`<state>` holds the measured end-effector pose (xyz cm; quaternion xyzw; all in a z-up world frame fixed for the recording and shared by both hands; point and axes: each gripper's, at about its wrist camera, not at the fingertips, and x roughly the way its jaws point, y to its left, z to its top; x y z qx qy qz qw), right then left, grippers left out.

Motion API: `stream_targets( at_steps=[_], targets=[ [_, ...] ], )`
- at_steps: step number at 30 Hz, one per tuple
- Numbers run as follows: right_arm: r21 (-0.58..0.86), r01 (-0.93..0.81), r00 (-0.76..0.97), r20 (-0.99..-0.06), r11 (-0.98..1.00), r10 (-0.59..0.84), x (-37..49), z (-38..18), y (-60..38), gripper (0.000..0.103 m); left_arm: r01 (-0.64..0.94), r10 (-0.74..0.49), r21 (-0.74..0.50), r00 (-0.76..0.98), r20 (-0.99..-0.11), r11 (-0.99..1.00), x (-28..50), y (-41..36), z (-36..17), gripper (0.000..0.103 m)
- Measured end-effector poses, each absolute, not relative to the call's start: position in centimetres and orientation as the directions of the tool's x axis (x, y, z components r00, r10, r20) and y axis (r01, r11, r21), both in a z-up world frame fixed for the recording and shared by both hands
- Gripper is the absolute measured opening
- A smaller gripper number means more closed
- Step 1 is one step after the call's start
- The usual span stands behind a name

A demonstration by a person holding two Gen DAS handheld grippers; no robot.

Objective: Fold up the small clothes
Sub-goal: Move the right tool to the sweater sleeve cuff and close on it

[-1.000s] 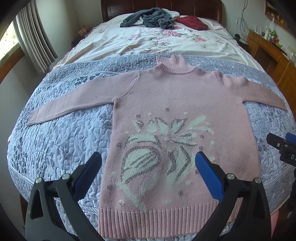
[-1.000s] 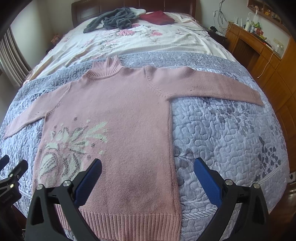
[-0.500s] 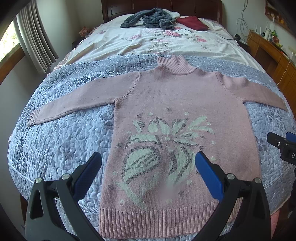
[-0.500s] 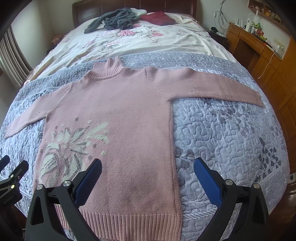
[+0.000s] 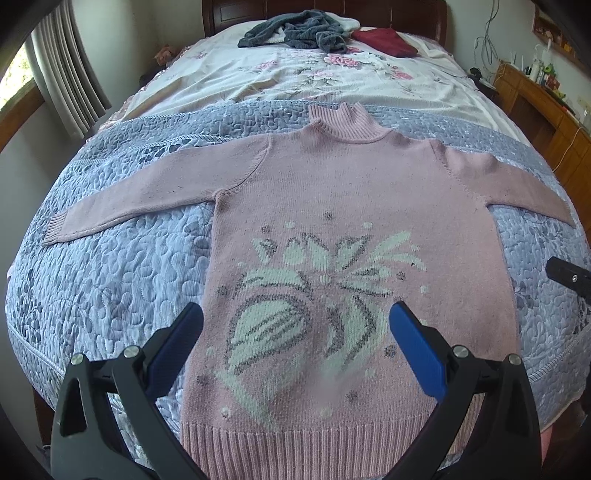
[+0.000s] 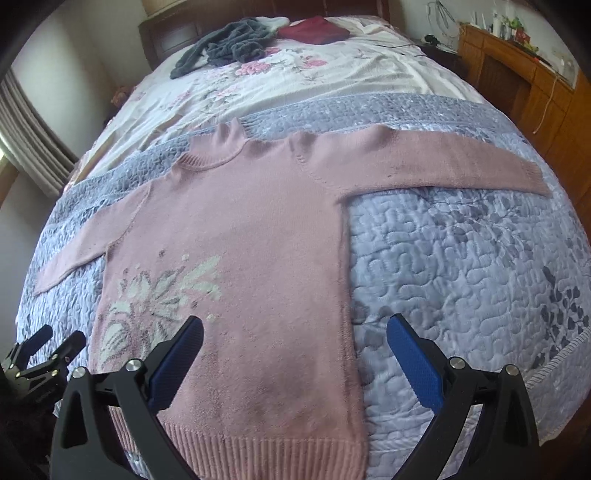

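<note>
A pink knit sweater with a pale flower pattern lies flat and face up on the grey-blue quilt, both sleeves spread out sideways. My left gripper hovers open over the sweater's lower front, its blue pads wide apart with nothing between them. In the right wrist view the same sweater fills the left half, its right sleeve stretched across the quilt. My right gripper is open above the sweater's lower right side seam. Each gripper's tip shows at the edge of the other view.
A floral sheet covers the far half of the bed, with a grey garment and a dark red folded item near the headboard. Wooden furniture stands along the right. A curtain hangs on the left.
My right gripper has swung and tilted, so the sweater sits more diagonally in its view. The left gripper has barely shifted. Both stay open.
</note>
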<state>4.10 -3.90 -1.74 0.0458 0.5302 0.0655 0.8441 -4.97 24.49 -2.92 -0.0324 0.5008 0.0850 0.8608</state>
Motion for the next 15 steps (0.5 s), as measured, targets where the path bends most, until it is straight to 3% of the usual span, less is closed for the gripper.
stream_targets(
  at_steps=[6,15],
  targets=[
    [0.119,0.118,0.469,-0.882,0.986,0.050,10.8,-1.3,-15.5,0.099,-0.143,0.085,0.014,0.509,-0.857,0.990,0.1,21.4,-2.6,0.100],
    [0.097,0.351,0.333,-0.942,0.931,-0.027,22.3,-6.4,-35.2,0.099,-0.099,0.038,-0.020,0.552,-0.833,0.995,9.8,14.2,-2.1,0.100]
  ],
)
